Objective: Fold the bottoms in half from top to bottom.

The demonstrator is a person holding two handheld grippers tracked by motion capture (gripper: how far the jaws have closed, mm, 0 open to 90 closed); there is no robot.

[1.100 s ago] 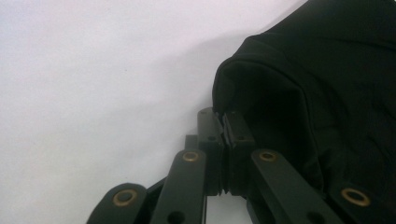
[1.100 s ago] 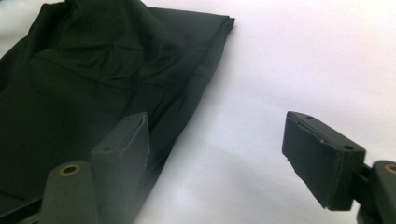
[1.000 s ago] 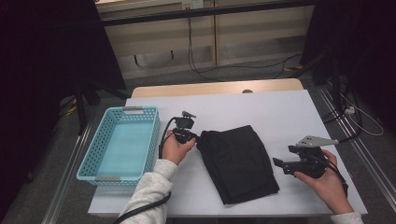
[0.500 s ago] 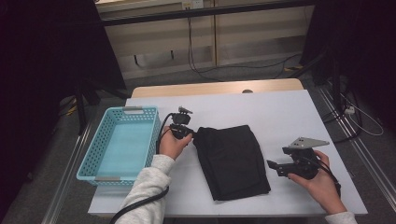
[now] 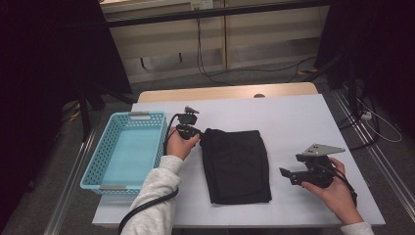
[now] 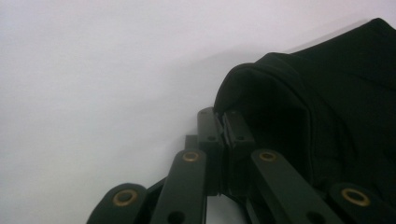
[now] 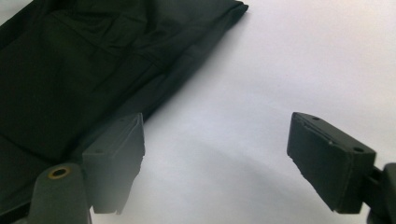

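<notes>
A folded black cloth [image 5: 237,164] lies in the middle of the white table [image 5: 293,117]. My left gripper [image 5: 198,134] is at the cloth's far left corner, jaws shut on that corner. In the left gripper view the two jaws [image 6: 223,122] meet tip to tip and the cloth's edge [image 6: 336,93] curls up just behind them. My right gripper [image 5: 286,174] rests in a hand near the table's right front, to the right of the cloth and pointing at it. Its jaws [image 7: 215,149] stand wide open over bare table, with the cloth [image 7: 93,60] just past the left jaw.
A light blue plastic basket [image 5: 147,116] with nothing in it stands at the table's left edge, close to my left hand. Cables run over the floor beyond the table.
My left hand has shifted left and a little away, dragging the cloth's corner along. The cloth has slid left and now lies straighter. The right hand has kept still.
</notes>
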